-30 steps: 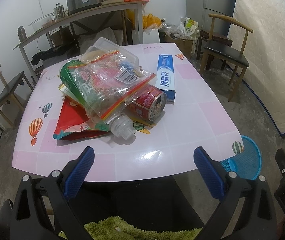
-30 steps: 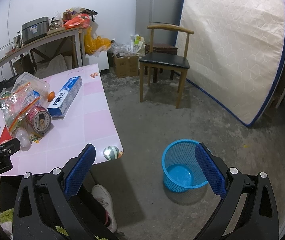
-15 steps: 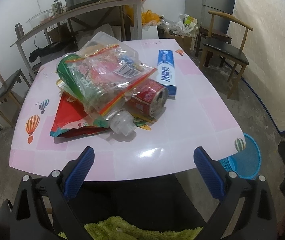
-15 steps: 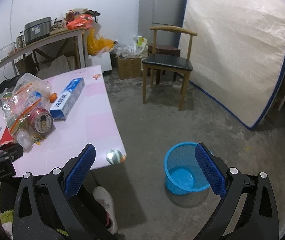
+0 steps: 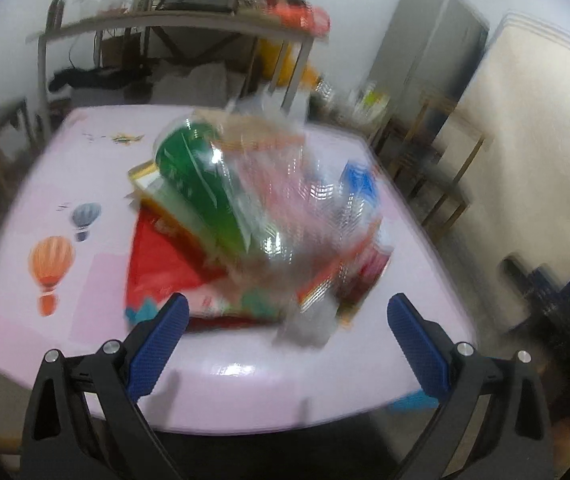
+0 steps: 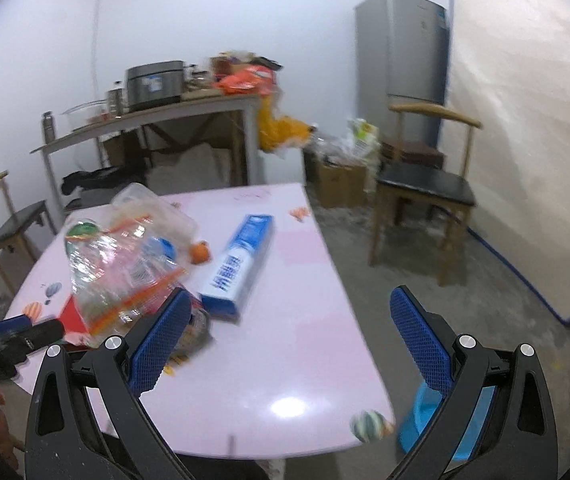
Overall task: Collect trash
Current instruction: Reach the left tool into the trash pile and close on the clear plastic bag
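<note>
Trash (image 5: 245, 220) is heaped on the pink table (image 5: 85, 312), toward its left side as seen by the right wrist camera. The left gripper (image 5: 285, 336) is held with its jaws spread wide and nothing between them, just above the near edge of the table, facing the heap. Its blue fingertips (image 5: 157, 344) are seen on either side of the pile's near end, apart from it. The heap is blurred in the left view; a green packet (image 5: 197, 188) under a clear plastic bag (image 5: 293, 208) is made out, with a red wrapper (image 5: 157, 264) flat beneath them nearer the left edge. The right gripper (image 6: 285, 340) is likewise held agape and unloaded, above the near edge of the table. Just beyond its left fingertip, the clear bag (image 6: 125, 248) is seen lying on the pile, and a blue toothpaste box (image 6: 241, 264) is laid just beside the pile toward the middle of the table. A small orange object (image 6: 199, 254) is lodged between bag and box. The left gripper (image 6: 5, 340) is caught at the left border of the right view. A blue basket (image 6: 417, 424) is stood on the floor below the near right corner of the table, partly hidden by the right finger. A wooden chair (image 6: 425, 184) is placed beyond the table's right edge.
</note>
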Tool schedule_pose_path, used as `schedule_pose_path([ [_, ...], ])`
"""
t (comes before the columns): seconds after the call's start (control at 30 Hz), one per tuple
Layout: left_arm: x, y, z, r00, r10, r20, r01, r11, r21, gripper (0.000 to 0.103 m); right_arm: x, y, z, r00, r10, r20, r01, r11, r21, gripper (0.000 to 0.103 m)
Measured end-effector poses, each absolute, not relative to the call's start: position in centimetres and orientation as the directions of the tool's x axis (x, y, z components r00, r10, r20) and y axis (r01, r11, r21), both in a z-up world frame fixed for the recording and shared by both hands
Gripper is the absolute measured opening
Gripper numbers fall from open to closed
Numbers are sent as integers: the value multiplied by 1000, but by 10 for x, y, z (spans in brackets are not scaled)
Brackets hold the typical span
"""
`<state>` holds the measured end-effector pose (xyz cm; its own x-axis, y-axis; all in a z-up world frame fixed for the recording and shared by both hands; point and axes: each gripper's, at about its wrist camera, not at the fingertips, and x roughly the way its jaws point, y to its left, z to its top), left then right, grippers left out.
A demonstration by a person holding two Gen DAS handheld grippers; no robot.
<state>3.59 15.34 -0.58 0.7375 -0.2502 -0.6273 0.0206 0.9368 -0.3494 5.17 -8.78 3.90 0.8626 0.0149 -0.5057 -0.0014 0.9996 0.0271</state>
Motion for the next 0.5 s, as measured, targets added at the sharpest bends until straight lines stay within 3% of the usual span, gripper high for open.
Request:
schedule_pose_path([
  [0.3, 84, 189, -8, 744, -377, -552, 44, 852, -522, 97, 93, -71, 25, 832, 56, -551, -39, 998, 42, 96],
  [0.5, 110, 193, -20, 700, -445, -559, 56, 814, -578, 78, 106, -67, 16, 810, 49, -585, -28, 999, 44, 96],
])
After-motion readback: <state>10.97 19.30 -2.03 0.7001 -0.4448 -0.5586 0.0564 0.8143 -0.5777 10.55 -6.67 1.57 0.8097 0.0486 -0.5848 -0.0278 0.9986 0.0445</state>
